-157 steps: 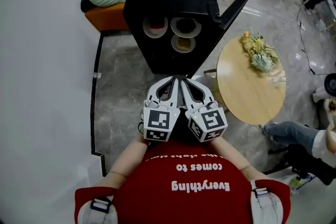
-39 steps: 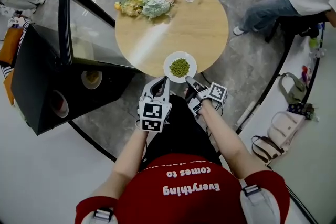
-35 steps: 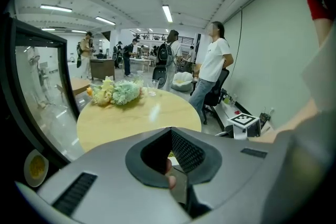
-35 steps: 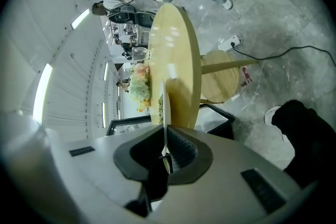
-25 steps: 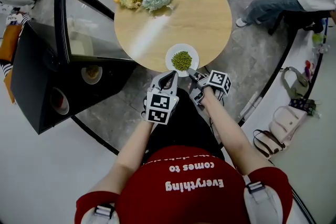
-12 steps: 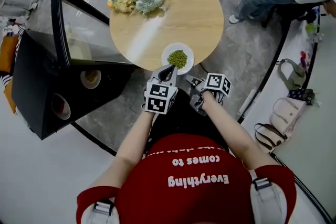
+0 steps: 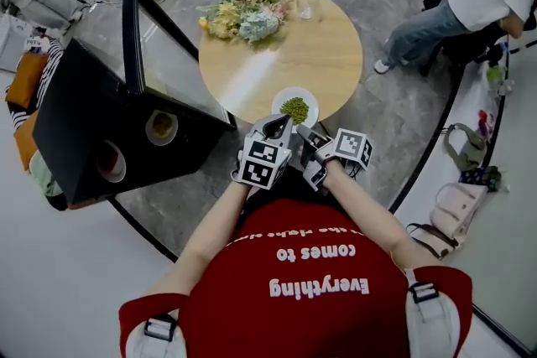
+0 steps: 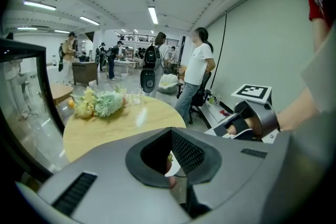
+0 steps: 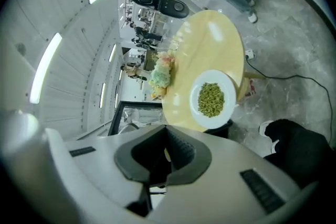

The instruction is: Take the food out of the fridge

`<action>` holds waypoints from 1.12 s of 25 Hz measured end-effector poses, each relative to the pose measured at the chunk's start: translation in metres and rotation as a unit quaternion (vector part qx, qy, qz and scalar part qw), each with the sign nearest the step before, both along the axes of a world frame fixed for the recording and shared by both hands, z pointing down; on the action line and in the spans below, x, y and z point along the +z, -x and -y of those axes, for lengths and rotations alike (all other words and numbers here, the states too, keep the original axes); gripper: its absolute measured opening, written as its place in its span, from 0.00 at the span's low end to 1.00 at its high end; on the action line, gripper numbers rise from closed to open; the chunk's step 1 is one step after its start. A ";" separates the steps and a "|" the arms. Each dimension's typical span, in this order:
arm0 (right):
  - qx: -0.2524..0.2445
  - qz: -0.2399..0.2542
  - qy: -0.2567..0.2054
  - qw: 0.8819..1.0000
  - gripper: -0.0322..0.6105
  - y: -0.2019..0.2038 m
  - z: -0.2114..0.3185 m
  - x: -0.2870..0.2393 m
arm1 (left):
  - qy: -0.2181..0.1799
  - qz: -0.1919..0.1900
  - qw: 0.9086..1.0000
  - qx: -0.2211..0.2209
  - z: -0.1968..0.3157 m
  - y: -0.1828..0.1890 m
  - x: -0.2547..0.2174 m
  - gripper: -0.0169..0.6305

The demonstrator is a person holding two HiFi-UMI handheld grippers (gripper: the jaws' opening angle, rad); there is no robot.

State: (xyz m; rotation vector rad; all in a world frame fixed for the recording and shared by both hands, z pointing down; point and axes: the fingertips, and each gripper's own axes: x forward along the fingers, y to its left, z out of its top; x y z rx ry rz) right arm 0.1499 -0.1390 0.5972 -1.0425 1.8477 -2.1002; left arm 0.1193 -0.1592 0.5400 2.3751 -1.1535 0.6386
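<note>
Lifted clear of the plate [image 7: 294, 106], the right gripper [image 7: 305, 135] has just closed its jaws on nothing; the left gripper [image 7: 279, 124] beside it is pinched together, empty. That plate of greens sits on the round table [image 7: 327, 54], near its edge, beside the open fridge [image 7: 80, 117]

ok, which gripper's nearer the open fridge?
Left. The left gripper sits just right of the open glass door of the fridge; the right gripper is farther right, by the plate of green peas.

Flowers [image 7: 241, 14] + glass [image 7: 304, 5] on rd table [image 7: 323, 59].
</note>
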 end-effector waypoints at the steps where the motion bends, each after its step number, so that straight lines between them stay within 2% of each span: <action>1: -0.008 0.000 -0.011 1.000 0.07 0.005 0.004 -0.006 | -0.006 -0.002 1.000 -0.003 -0.002 0.003 -0.006 0.03; 4: -0.031 0.017 -0.027 0.999 0.07 0.027 0.008 -0.021 | -0.017 -0.027 0.999 -0.022 -0.007 0.020 -0.022 0.03; 6: -0.055 0.029 -0.037 0.997 0.07 0.044 0.008 -0.029 | -0.022 -0.046 0.997 -0.051 -0.011 0.039 -0.036 0.04; 9: -0.111 0.052 -0.056 0.991 0.07 0.085 0.004 -0.041 | -0.033 -0.051 0.992 -0.112 -0.021 0.083 -0.049 0.03; 12: -0.178 0.091 -0.064 0.978 0.07 0.142 -0.009 -0.052 | -0.043 -0.046 0.979 -0.194 -0.041 0.143 -0.054 0.03; 15: -0.250 0.117 -0.071 0.959 0.07 0.195 -0.028 -0.058 | -0.048 -0.041 0.959 -0.278 -0.070 0.199 -0.053 0.03; 19: -0.327 0.130 -0.067 0.934 0.07 0.246 -0.059 -0.061 | -0.055 -0.031 0.929 -0.364 -0.108 0.253 -0.055 0.03; 22: -0.374 0.147 -0.054 0.914 0.07 0.279 -0.083 -0.063 | -0.057 -0.024 0.905 -0.422 -0.139 0.286 -0.055 0.03; 25: -0.421 0.154 -0.040 0.893 0.07 0.309 -0.107 -0.061 | -0.056 -0.021 0.875 -0.480 -0.172 0.312 -0.054 0.03; 28: -0.450 0.150 -0.022 0.880 0.07 0.328 -0.129 -0.054 | -0.054 -0.019 0.853 -0.519 -0.198 0.330 -0.055 0.03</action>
